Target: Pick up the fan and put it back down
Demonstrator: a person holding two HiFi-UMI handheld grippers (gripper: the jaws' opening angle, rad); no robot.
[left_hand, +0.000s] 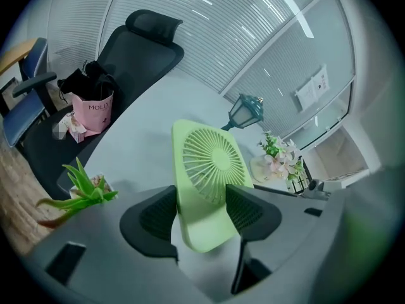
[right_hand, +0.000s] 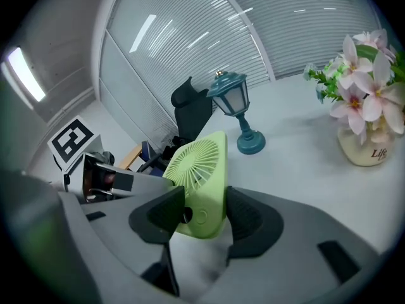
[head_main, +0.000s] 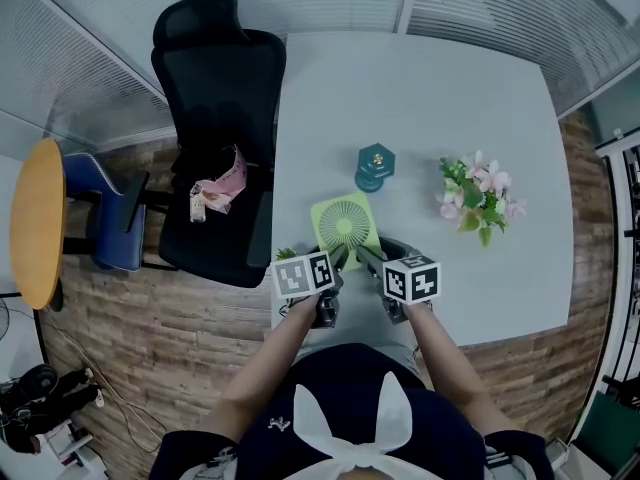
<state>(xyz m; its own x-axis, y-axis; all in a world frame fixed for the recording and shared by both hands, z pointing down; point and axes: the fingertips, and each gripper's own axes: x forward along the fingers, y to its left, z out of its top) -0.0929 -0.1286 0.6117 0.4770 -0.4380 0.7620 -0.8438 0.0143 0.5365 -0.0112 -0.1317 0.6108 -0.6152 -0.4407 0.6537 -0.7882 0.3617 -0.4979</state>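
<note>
Head view: left hand-held gripper [head_main: 338, 260], right hand-held gripper [head_main: 372, 258] pinching fan [head_main: 344, 224] (flowers [head_main: 478, 193] in vase [right_hand: 367, 149])

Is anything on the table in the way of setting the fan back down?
Nothing visible. The light green square fan has bare white table below it; the teal lantern and pink flower pot stand well beyond.

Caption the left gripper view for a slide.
Left gripper clamps the green fan; teal lantern and flowers stand behind on the white table.

Pink bag [left_hand: 93, 109] reads "MOL"; flower vase [right_hand: 370, 145], "Life".
</note>
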